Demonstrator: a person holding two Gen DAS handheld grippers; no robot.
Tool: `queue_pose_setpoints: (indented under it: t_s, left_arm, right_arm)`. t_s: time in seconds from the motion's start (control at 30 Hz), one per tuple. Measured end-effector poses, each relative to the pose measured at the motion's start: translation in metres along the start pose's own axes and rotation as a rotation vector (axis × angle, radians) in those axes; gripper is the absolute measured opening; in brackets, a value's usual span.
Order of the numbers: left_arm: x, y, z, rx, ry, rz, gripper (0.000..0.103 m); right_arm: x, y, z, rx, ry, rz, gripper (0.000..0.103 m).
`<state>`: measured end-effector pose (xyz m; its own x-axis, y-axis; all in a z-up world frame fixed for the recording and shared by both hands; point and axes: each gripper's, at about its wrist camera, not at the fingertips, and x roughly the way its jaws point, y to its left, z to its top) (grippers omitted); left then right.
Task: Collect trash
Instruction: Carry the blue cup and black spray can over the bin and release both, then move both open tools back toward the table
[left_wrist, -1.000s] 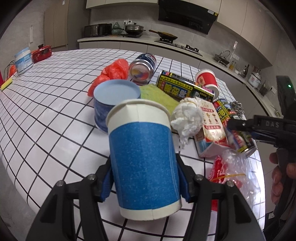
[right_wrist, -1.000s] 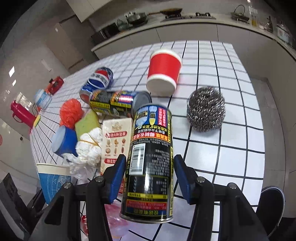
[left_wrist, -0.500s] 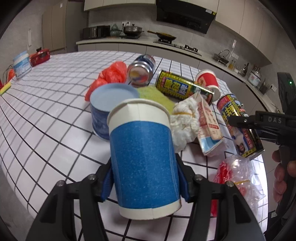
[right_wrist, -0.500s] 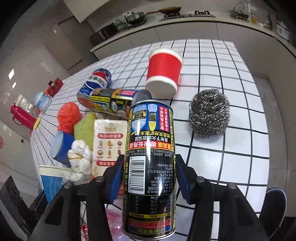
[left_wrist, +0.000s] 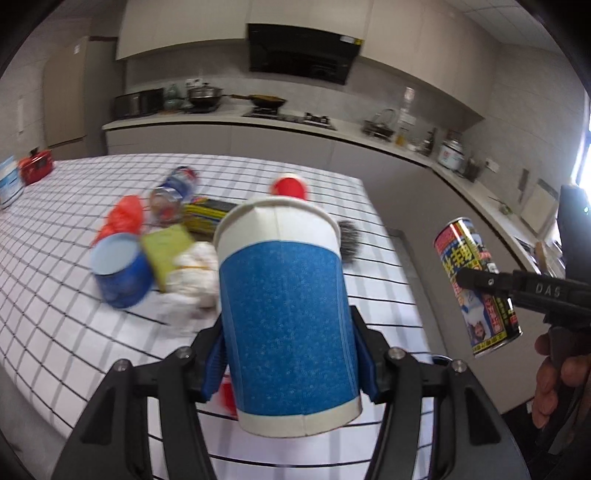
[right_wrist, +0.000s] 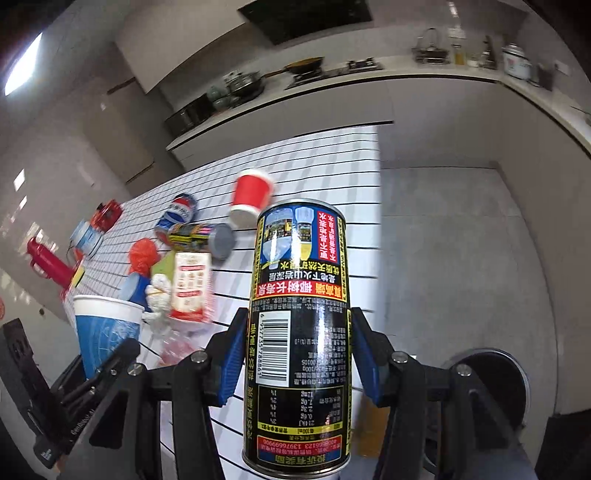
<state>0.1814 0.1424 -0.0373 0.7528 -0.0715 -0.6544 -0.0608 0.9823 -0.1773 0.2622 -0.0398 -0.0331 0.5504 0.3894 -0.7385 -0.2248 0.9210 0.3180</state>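
Left wrist view, closest in: my left tool (left_wrist: 290, 360) is clenched on the blue paper cup (left_wrist: 286, 314), upright, pads low on its wall so it rides clear of the bench (left_wrist: 55, 332). My right tool (right_wrist: 299, 363) grips the black can (right_wrist: 299, 332) mid-body, held out past the bench edge, I reckon heading for the round dark bin (right_wrist: 491, 380) on the floor. Its opening is half cut off by my tool. Farther back, the leftover litter is blurred: carton (right_wrist: 190, 290), red cup (right_wrist: 251, 195), scourer (left_wrist: 347, 240) mostly hidden behind my cup.
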Motion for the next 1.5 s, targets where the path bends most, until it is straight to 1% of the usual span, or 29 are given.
queue_pose_setpoints:
  t_s: [0.1, 0.2, 0.27, 0.4, 0.53, 0.6, 0.63, 0.67, 0.7, 0.73, 0.83, 0.93, 1.03, 1.13, 1.17, 1.23, 1.27, 1.3, 1.33, 1.37, 1.4, 1.43, 1.5]
  left_arm:
    - [0.005, -0.044, -0.009, 0.042, 0.018, -0.065, 0.059]
    - [0.016, -0.091, -0.024, 0.097, 0.053, -0.124, 0.059]
    - [0.021, -0.115, -0.032, 0.122, 0.065, -0.146, 0.059]
    - [0.037, -0.149, -0.048, 0.147, 0.106, -0.18, 0.059]
    - [0.047, -0.177, -0.061, 0.165, 0.13, -0.184, 0.059]
    - [0.051, -0.184, -0.069, 0.174, 0.138, -0.17, 0.059]
    - [0.052, -0.187, -0.073, 0.175, 0.141, -0.158, 0.059]
    - [0.055, -0.19, -0.077, 0.174, 0.144, -0.147, 0.059]
    - [0.059, -0.191, -0.081, 0.169, 0.15, -0.14, 0.059]
    - [0.064, -0.193, -0.086, 0.165, 0.154, -0.13, 0.059]
    - [0.081, -0.201, -0.102, 0.163, 0.172, -0.106, 0.059]
    - [0.1, -0.208, -0.121, 0.156, 0.204, -0.1, 0.059]
    - [0.126, -0.216, -0.148, 0.132, 0.258, -0.102, 0.059]
    - [0.147, -0.231, -0.171, 0.112, 0.32, -0.114, 0.06]
    - [0.152, -0.236, -0.176, 0.113, 0.329, -0.115, 0.06]
    - [0.16, -0.248, -0.182, 0.104, 0.346, -0.13, 0.063]
    - [0.163, -0.253, -0.185, 0.1, 0.355, -0.121, 0.067]
    - [0.166, -0.256, -0.186, 0.11, 0.376, -0.084, 0.076]
    - [0.164, -0.258, -0.185, 0.114, 0.379, -0.052, 0.08]
    - [0.16, -0.258, -0.181, 0.108, 0.366, -0.05, 0.086]
    - [0.152, -0.258, -0.176, 0.108, 0.351, -0.05, 0.09]
    - [0.143, -0.258, -0.172, 0.112, 0.339, -0.046, 0.091]
    - [0.125, -0.258, -0.162, 0.119, 0.313, -0.046, 0.092]
  right_arm:
    - [-0.026, -0.053, -0.023, 0.046, 0.007, -0.076, 0.055]
    - [-0.038, -0.103, -0.052, 0.103, 0.038, -0.136, 0.055]
    - [-0.041, -0.138, -0.072, 0.146, 0.07, -0.163, 0.055]
    - [-0.039, -0.19, -0.101, 0.205, 0.11, -0.185, 0.055]
    - [-0.031, -0.229, -0.117, 0.221, 0.131, -0.181, 0.055]
    - [-0.023, -0.242, -0.121, 0.226, 0.146, -0.168, 0.056]
    - [-0.017, -0.246, -0.122, 0.224, 0.158, -0.148, 0.056]
    - [-0.005, -0.252, -0.123, 0.22, 0.175, -0.117, 0.058]
    - [0.003, -0.259, -0.123, 0.221, 0.185, -0.117, 0.064]
    - [0.011, -0.269, -0.125, 0.234, 0.185, -0.137, 0.075]
    - [0.019, -0.298, -0.129, 0.283, 0.169, -0.143, 0.075]
    - [0.015, -0.314, -0.135, 0.298, 0.144, -0.173, 0.075]
    - [0.014, -0.327, -0.144, 0.319, 0.14, -0.209, 0.075]
    - [0.014, -0.338, -0.156, 0.332, 0.158, -0.221, 0.075]
    - [0.012, -0.342, -0.16, 0.337, 0.158, -0.223, 0.075]
    - [0.008, -0.348, -0.163, 0.342, 0.156, -0.236, 0.075]
    - [0.007, -0.351, -0.165, 0.346, 0.156, -0.243, 0.075]
    - [0.005, -0.353, -0.166, 0.348, 0.156, -0.248, 0.075]
    - [0.002, -0.356, -0.165, 0.352, 0.158, -0.264, 0.078]
    - [0.0, -0.36, -0.165, 0.355, 0.16, -0.273, 0.086]
    - [-0.003, -0.361, -0.165, 0.358, 0.157, -0.277, 0.091]
    - [-0.009, -0.363, -0.162, 0.361, 0.144, -0.287, 0.095]
    - [-0.02, -0.366, -0.161, 0.365, 0.13, -0.3, 0.097]
